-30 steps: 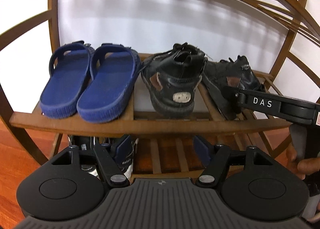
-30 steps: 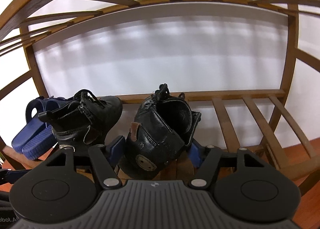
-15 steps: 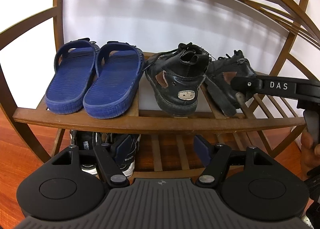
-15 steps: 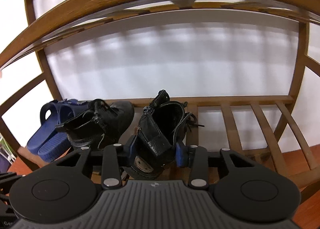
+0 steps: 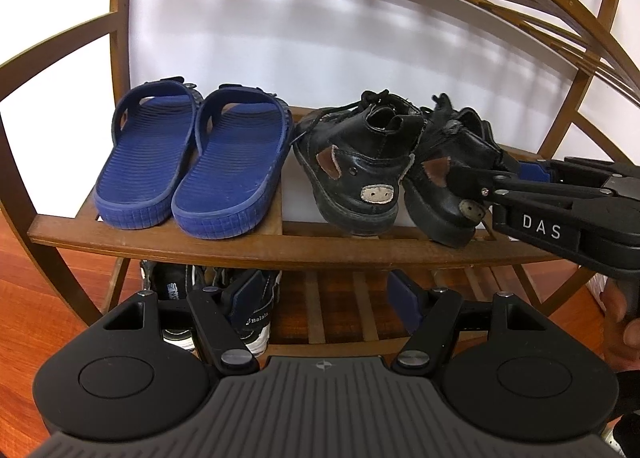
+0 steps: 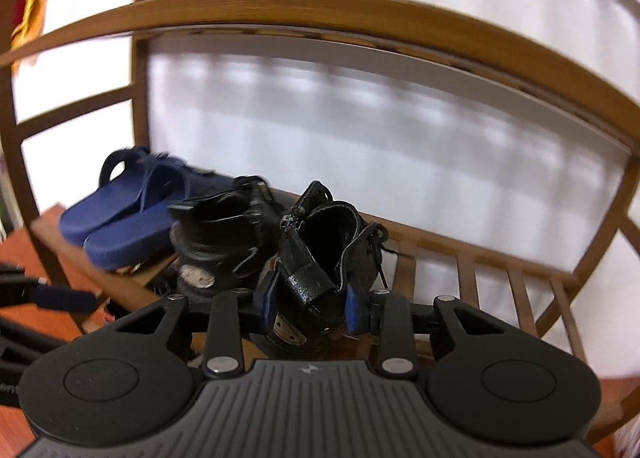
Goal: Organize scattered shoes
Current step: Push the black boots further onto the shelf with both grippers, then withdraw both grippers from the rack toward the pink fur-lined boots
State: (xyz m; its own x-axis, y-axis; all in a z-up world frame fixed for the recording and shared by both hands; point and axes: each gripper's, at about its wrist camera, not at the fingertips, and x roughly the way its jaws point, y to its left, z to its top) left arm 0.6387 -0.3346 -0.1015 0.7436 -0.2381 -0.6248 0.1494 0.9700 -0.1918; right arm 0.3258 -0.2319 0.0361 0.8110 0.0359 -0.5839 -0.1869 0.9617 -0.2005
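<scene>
Right jaws pinched on the collar of the right boot [image 6: 320, 258], blue pads [image 6: 267, 294] pressed against its heel cuff on both sides; right gripper [image 6: 310, 296] reaching in from the front of the rack [image 5: 304, 248]. Left jaws spread wide with nothing between them — left gripper [image 5: 332, 294] held low in front of the rack, pads [image 5: 404, 296] level with the lower tier. Four shoes in a row on the upper shelf, heels toward the front: two blue slippers [image 5: 188, 162] side by side at the left, soles touching; then the left boot [image 5: 356, 174], upright, with a pale pig-snout patch on its heel; then the right boot, just beside it and leaning a little, its sole at the front slat of the shelf. From the left wrist view, right gripper seen edge-on at the right, fingers closed around the gripped boot's heel, with part of a hand [image 5: 624, 318] below it. White sneakers [image 5: 224, 310] on the lower tier behind the left finger, partly hidden. Open slats to the right of the boots in the right wrist view. White wall [image 5: 320, 38] behind, red-brown wood floor [image 5: 24, 290] under the rack. Right wrist view somewhat blurred — fine detail on the slippers not readable there.
</scene>
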